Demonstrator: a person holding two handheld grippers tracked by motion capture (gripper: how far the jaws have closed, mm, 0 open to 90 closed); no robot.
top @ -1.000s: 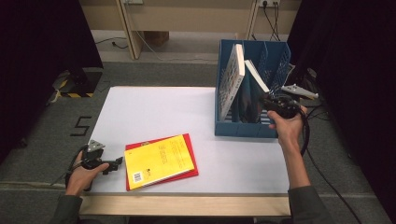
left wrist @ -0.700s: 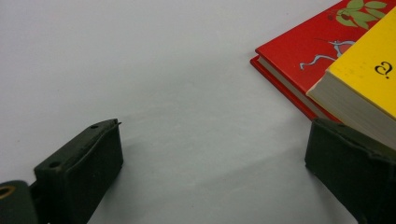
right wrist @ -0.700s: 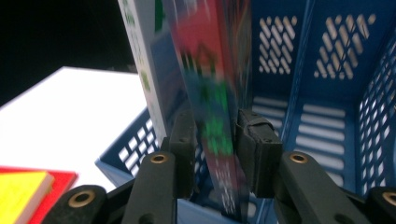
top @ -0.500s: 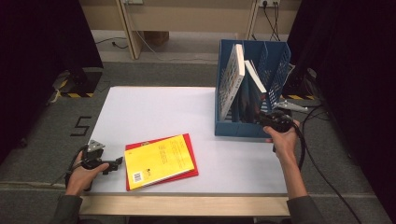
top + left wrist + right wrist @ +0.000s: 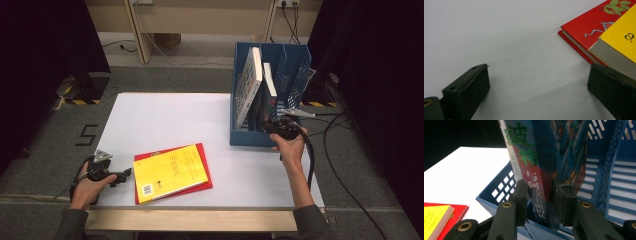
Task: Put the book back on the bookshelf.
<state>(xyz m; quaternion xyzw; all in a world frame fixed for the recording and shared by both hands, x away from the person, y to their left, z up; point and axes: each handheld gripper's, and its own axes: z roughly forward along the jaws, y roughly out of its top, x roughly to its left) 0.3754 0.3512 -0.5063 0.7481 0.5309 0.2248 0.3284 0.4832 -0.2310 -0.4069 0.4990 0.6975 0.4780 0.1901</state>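
My right gripper (image 5: 274,128) is at the front of a blue file rack (image 5: 248,136), shut on the spine of an upright book (image 5: 269,82). Its jaws press both sides of the book's (image 5: 534,170) red spine with pale characters, low inside the rack (image 5: 499,191); the right gripper's (image 5: 537,192) pads touch it. A second book (image 5: 247,82) leans in the slot to the left. At the table's front left my left gripper (image 5: 125,175) rests open on the white table, just left of a yellow book (image 5: 170,171) lying on a red book (image 5: 202,183).
The left gripper (image 5: 539,75) has bare tabletop between its jaws, with the yellow book (image 5: 619,42) and red book (image 5: 586,30) corners beside its right jaw. The rack's right slots (image 5: 616,185) stand vacant. Cables (image 5: 330,135) trail off the table's right edge.
My right hand has come down with the book, which now stands lower in the rack. The left hand and the two stacked books have not moved.
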